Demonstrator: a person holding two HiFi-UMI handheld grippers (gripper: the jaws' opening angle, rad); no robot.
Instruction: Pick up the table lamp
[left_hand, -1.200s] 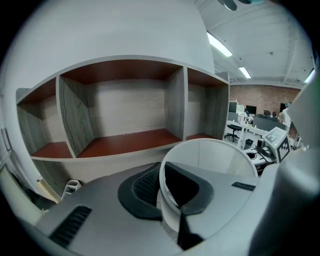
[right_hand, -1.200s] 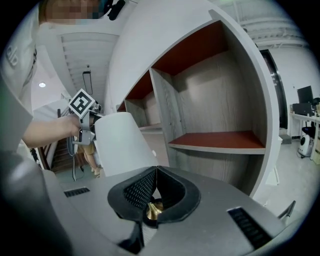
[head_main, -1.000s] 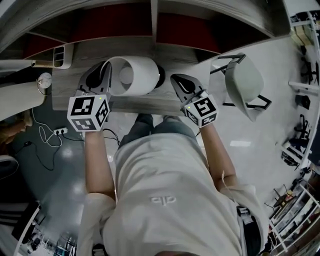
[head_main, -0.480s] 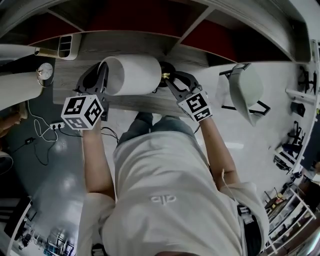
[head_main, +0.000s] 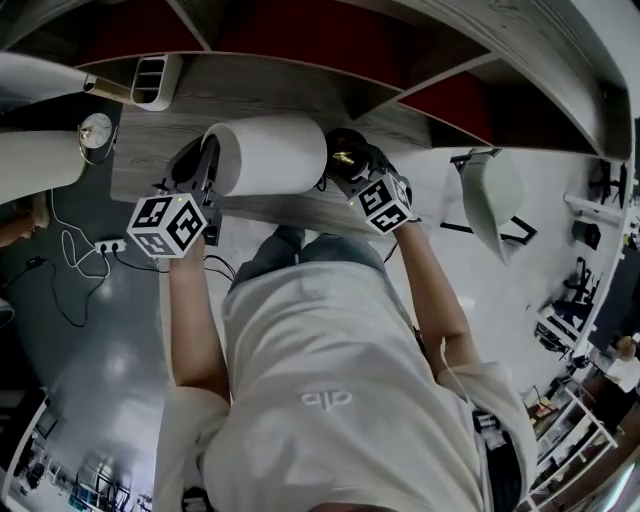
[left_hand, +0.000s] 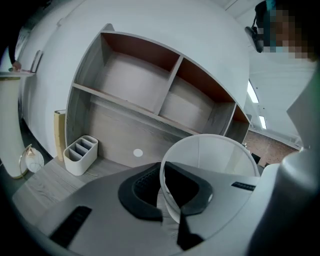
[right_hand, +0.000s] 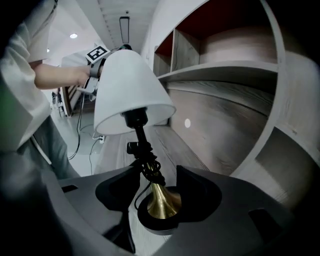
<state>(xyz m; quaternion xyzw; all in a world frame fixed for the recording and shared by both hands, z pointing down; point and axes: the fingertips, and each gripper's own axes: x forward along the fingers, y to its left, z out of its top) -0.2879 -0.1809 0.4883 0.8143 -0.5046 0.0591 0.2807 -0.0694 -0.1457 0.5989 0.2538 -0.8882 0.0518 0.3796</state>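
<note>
In the head view the table lamp (head_main: 265, 152) lies on its side over the wood-grain desk (head_main: 150, 165), along its front edge, with the white lampshade toward the left edge and the base toward the right. The left gripper (head_main: 205, 162) is at the shade's open end and the right gripper (head_main: 345, 160) at the base; each carries a cube with black-and-white square markers. A white desk organizer (head_main: 155, 80) stands at the back left of the desktop, and a grey chair (head_main: 490, 190) is on the floor off the right edge. A small mark on the person's shirt (head_main: 325, 400) cannot be read. In the left gripper view the left gripper (left_hand: 167, 192) is clenched on the rim of the lampshade (left_hand: 215, 155), one pad outside the shade wall and the other inside, seen dimly through it. The organizer (left_hand: 80, 155) sits near the back panel beside a white round dot (left_hand: 138, 153); a small dark label on the gripper body is illegible. In the right gripper view the right gripper (right_hand: 159, 195) grasps the lamp's round black foot (right_hand: 155, 222), with the brass cone (right_hand: 160, 200) rising between its pads and a cord wound around the thin black stem (right_hand: 142, 145). The lampshade (right_hand: 127, 85) is at the far end, where the left gripper's cube (right_hand: 97, 52) shows.
</note>
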